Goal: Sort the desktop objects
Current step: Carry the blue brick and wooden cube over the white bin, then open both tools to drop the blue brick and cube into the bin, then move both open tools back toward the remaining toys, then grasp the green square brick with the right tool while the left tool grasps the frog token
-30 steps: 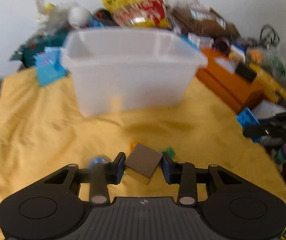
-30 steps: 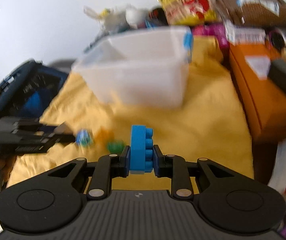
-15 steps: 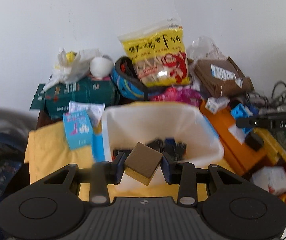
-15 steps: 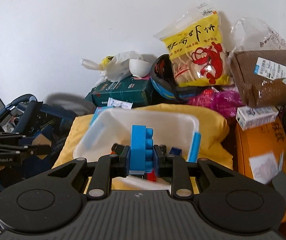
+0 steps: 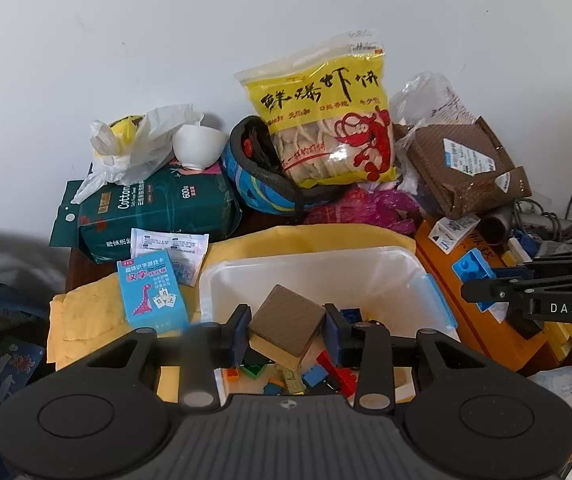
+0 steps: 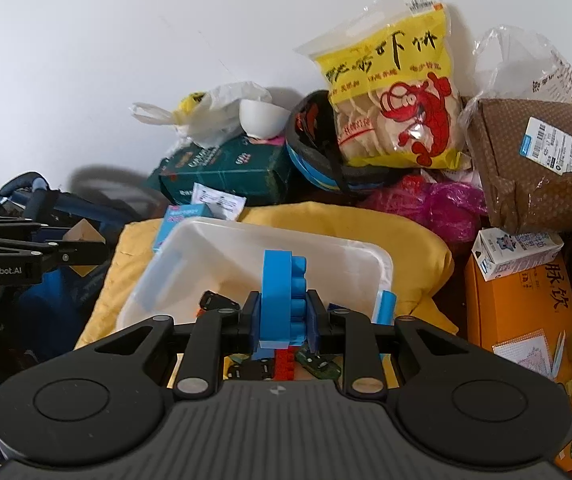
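My left gripper [image 5: 287, 330] is shut on a brown-topped, yellow-sided square block [image 5: 287, 325], held tilted over the white plastic bin [image 5: 309, 262]. Inside the bin lie several small coloured bricks [image 5: 313, 374]. My right gripper [image 6: 284, 314] is shut on a blue studded brick [image 6: 282, 300], held upright above the same white bin [image 6: 246, 236], over a red brick [image 6: 284, 364] and toy cars [image 6: 317, 362]. The right gripper [image 5: 481, 284] with its blue brick also shows at the right edge of the left wrist view. The left gripper [image 6: 86, 250] appears at the left of the right wrist view.
The bin sits on a yellow cloth [image 5: 86, 312]. Behind it are a green cotton-pad pack [image 5: 154, 212], a white bowl [image 5: 198, 146], a yellow snack bag [image 5: 325, 120], a blue helmet [image 5: 254, 192] and a brown parcel [image 5: 465, 164]. An orange box [image 6: 521, 304] stands right; a blue card box [image 5: 152, 296] left.
Both grippers rose from low over the cloth to above the bin, each still holding its block. In the last half second they moved slightly closer over the bin's opening.
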A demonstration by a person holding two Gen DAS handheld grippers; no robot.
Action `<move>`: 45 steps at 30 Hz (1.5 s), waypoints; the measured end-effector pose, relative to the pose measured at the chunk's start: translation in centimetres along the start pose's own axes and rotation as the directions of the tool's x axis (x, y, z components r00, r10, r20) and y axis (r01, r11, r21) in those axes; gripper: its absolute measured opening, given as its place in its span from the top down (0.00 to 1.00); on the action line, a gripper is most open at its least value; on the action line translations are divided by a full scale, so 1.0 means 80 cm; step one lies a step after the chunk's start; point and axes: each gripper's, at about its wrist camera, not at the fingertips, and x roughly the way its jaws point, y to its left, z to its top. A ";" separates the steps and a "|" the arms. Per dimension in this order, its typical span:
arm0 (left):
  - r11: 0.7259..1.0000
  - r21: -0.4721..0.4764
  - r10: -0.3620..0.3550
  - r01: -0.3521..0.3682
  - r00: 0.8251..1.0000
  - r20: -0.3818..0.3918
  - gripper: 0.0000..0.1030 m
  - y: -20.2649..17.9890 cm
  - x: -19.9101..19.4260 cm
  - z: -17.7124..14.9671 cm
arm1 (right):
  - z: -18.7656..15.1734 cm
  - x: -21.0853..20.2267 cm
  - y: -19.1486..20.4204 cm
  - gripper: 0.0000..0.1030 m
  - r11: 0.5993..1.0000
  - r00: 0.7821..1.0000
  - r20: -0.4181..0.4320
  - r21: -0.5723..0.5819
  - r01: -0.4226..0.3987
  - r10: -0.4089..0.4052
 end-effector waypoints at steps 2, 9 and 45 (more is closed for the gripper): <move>1.000 0.004 0.007 -0.007 1.000 -0.010 0.60 -0.001 0.008 0.003 | 0.004 0.007 -0.002 0.75 1.000 1.000 -0.009 0.002 0.013 -0.013; 0.995 0.006 0.101 -0.102 0.995 0.024 0.37 0.000 0.023 0.007 | 0.014 0.027 -0.006 0.53 0.998 0.998 -0.012 -0.004 0.057 -0.057; 0.974 0.225 0.017 -0.007 0.999 -0.043 0.69 -0.044 0.074 -0.319 | -0.281 0.109 0.081 0.61 0.996 0.991 -0.128 -0.072 -0.050 0.040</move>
